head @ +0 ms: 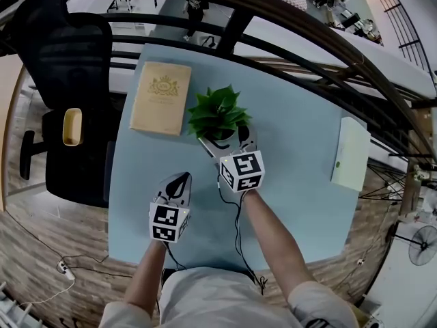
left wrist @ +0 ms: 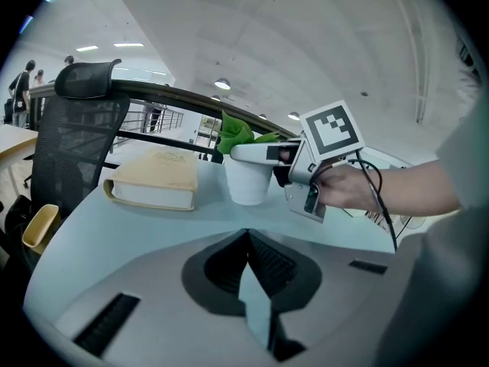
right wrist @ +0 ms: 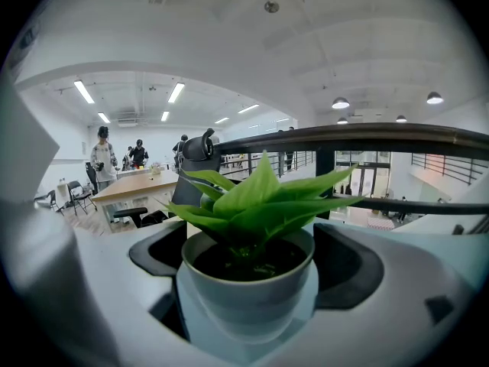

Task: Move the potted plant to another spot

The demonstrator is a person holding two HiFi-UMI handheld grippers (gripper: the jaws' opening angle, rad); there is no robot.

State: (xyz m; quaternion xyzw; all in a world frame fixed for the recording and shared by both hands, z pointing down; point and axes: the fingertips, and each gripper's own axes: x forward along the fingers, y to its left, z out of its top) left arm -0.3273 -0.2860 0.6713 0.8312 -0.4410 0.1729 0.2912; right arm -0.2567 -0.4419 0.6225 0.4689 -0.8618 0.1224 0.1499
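The potted plant point(head: 218, 111) has green leaves in a white pot point(left wrist: 248, 183) and stands toward the far middle of the light blue table point(head: 293, 190). My right gripper point(head: 225, 141) reaches it from the near side. One jaw lies against each side of the pot point(right wrist: 248, 300), so it is shut on the pot. Whether the pot is off the table I cannot tell. My left gripper point(head: 179, 181) hovers low over the table, nearer to me and left of the plant. Its jaws point(left wrist: 248, 239) meet at the tips and hold nothing.
A tan book point(head: 161, 98) lies left of the plant. A white flat box point(head: 351, 154) sits at the table's right edge. A black office chair point(head: 65, 80) with a yellow cup-like thing point(head: 72, 126) stands to the left. A dark railing point(head: 307, 33) runs behind the table.
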